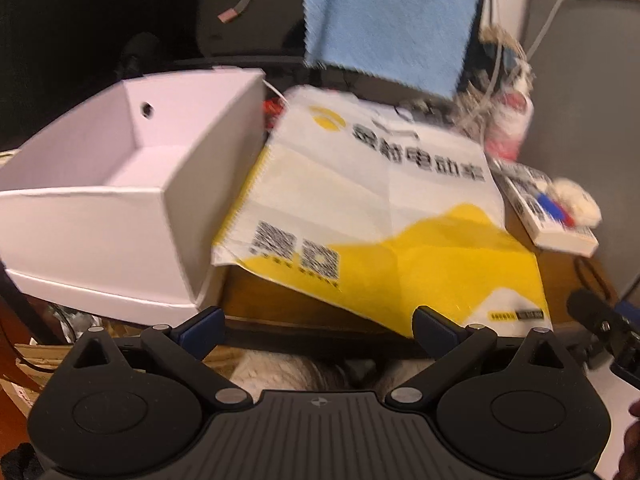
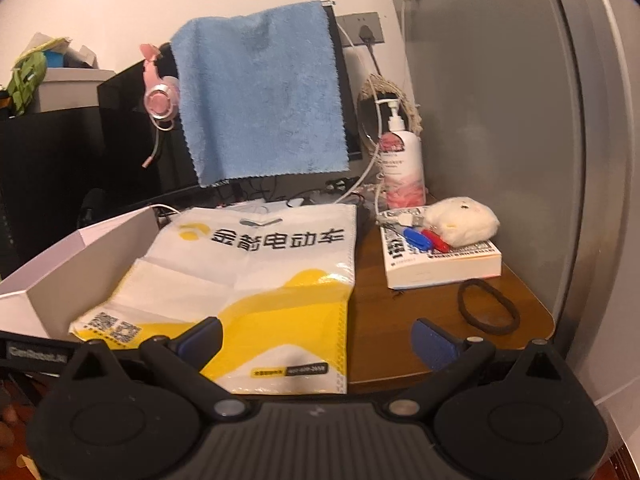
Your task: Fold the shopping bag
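A white and yellow shopping bag [image 1: 384, 204] [image 2: 256, 280] with black print and QR codes lies spread flat on a brown wooden table [image 2: 404, 320]. Its left edge leans against a white box. My left gripper [image 1: 318, 330] is open, hovering just in front of the bag's near edge with nothing between its blue-padded fingers. My right gripper [image 2: 316, 340] is open too, low over the bag's near right corner, its left finger [image 2: 200, 338] above the yellow part. In the left wrist view, part of the right gripper shows at the far right edge.
An open white cardboard box [image 1: 120, 200] [image 2: 60, 272] stands left of the bag. A book [image 2: 440, 260] with pens and a plush toy lies right of it, next to a hair tie [image 2: 488, 306]. Behind are a monitor draped with a blue towel [image 2: 260, 92], pink headphones, a pump bottle [image 2: 402, 160] and cables.
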Demonstrator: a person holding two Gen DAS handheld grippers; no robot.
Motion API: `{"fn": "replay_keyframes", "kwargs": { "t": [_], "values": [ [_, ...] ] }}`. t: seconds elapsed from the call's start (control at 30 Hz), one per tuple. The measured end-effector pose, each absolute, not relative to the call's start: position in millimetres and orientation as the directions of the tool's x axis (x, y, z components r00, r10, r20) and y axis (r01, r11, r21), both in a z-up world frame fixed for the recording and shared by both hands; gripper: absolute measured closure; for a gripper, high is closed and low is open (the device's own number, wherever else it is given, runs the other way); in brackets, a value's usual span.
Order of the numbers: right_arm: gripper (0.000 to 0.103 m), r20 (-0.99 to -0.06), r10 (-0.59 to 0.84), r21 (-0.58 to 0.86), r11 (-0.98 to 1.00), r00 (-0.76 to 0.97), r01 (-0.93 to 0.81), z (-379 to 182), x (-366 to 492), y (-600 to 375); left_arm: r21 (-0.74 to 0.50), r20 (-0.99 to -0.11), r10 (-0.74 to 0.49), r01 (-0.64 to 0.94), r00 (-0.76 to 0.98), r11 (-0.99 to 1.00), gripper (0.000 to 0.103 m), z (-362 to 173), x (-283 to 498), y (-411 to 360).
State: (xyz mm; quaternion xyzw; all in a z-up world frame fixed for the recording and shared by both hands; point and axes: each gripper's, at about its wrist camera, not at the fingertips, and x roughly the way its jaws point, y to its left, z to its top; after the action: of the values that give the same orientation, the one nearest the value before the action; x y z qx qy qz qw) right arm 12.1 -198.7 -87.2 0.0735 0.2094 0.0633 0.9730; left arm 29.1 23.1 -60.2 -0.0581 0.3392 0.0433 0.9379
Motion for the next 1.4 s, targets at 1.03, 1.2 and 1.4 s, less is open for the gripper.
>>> {"fn": "replay_keyframes", "kwargs": {
  "t": [1.03, 1.2, 1.4],
  "values": [
    [0.099, -0.398, 0.562, 0.82, 0.573, 0.725, 0.006, -164.0, 59.5, -259.8, -0.188, -0.63, -0.056, -0.082, 0.774, 0.979, 0.001, -86.6, 25.8, 52.8],
    [0.099, -0.394, 0.565, 0.825, 0.565, 0.725, 0.007, -160.2, 49.7, -278.3, -0.235, -0.641, -0.078, -0.099, 0.764, 0.967, 0.001, -90.3, 28.7, 57.1],
    [0.099, -0.396, 0.555, 0.83, 0.557, 0.732, 0.027, -163.4, 42.8, -295.1, -0.288, -0.663, -0.107, -0.119, 0.741, 0.95, 0.015, -96.0, 33.9, 62.3]
  ]
}}
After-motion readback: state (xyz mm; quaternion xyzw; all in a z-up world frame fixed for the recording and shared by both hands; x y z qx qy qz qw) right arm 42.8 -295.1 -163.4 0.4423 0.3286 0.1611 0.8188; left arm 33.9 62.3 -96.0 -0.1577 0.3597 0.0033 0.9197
